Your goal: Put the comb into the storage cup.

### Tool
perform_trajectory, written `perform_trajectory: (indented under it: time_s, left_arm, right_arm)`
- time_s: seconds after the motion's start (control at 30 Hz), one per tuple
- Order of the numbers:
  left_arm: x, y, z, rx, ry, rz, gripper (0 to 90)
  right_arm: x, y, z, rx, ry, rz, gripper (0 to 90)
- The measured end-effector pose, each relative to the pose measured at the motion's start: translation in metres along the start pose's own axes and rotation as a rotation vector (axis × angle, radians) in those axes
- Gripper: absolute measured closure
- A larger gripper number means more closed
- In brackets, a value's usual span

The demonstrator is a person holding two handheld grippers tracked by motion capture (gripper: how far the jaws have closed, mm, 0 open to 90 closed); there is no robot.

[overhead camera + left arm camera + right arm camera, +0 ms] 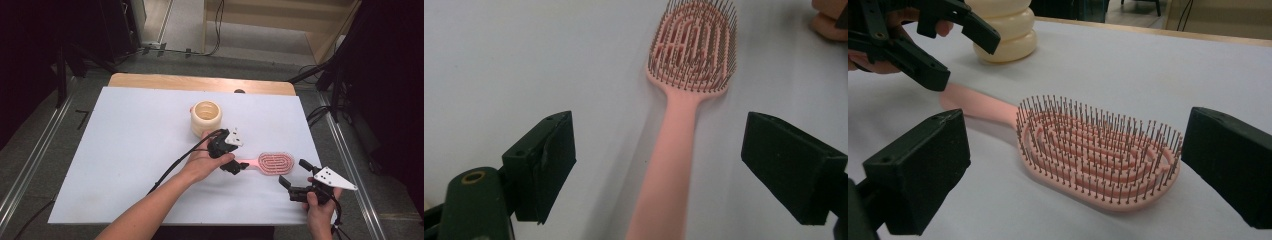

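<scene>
Left gripper (pixel 235 162) is sitting released over the white table cover (pixel 125 150), its two black jaws standing wide apart on either side of the pink brush handle without touching it. In the left gripper view the hairbrush (pixel 684 100) is running straight ahead from between the jaws, handle nearest and the oval bristled head farther off, bristles pointing up. The left hand (pixel 205 162) is wrapping around the gripper body, and a black cable (pixel 172 167) is trailing back from it along the forearm.

Just beyond this gripper, on its far side, a cream ribbed cup (pixel 206 118) is standing upright on the cover. Its mouth is facing up and, from the high view, its inside is looking bare, though the bottom is partly in shadow.

Right of the left gripper, the brush is lying flat on the cover, its head reaching toward the right gripper (pixel 295 180). That gripper is being held by the right hand (pixel 317 210) near the table's near right corner, with a grey three-cornered plate (pixel 336 178) on top. Its jaws are also spread wide, holding nothing. In the right gripper view the brush head (pixel 1098 150) is lying between and just ahead of the two jaws, apart from both, while the left gripper and the cup (pixel 1005 35) are showing farther off at the upper left.
</scene>
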State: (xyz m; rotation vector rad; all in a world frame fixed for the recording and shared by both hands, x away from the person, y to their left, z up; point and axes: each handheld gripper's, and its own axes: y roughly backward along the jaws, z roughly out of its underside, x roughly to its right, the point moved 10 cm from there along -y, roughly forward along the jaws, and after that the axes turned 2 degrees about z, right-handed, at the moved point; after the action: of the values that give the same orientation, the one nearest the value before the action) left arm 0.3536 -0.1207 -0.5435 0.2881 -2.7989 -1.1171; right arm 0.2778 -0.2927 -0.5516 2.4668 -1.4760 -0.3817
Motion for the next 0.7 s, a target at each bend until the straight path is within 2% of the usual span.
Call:
perform_trajectory:
  time_s: [0.1,0.13,0.17,0.23,0.57,0.63,0.7]
  left_arm:
    - [-0.001,-0.006,0.001,-0.029,-0.005,-0.004,15.9]
    - [-0.001,-0.009,0.001,-0.053,-0.016,-0.006,17.1]
    - [-0.001,-0.009,0.001,-0.053,-0.016,-0.006,17.1]
    - [0.002,-0.016,0.004,-0.099,-0.036,0.004,17.1]
    - [0.006,-0.03,0.004,-0.166,-0.05,0.014,23.0]
    - [0.006,-0.032,0.003,-0.173,-0.041,0.014,34.9]
    - [0.006,-0.034,0.001,-0.176,-0.046,0.01,38.1]
  right_arm:
    - [0.0,0.0,0.0,0.003,-0.007,-0.006,0.0]
    - [0.0,0.001,-0.001,0.006,-0.01,-0.008,0.0]
    - [0.0,0.001,-0.001,0.006,-0.01,-0.008,0.0]
    - [0.001,0.001,0.0,0.006,-0.013,-0.009,0.0]
    - [0.0,0.001,0.0,0.006,-0.013,-0.011,0.0]
    - [0.0,0.001,-0.001,0.007,-0.013,-0.012,0.0]
    - [0.0,0.0,-0.001,0.007,-0.013,-0.012,0.0]
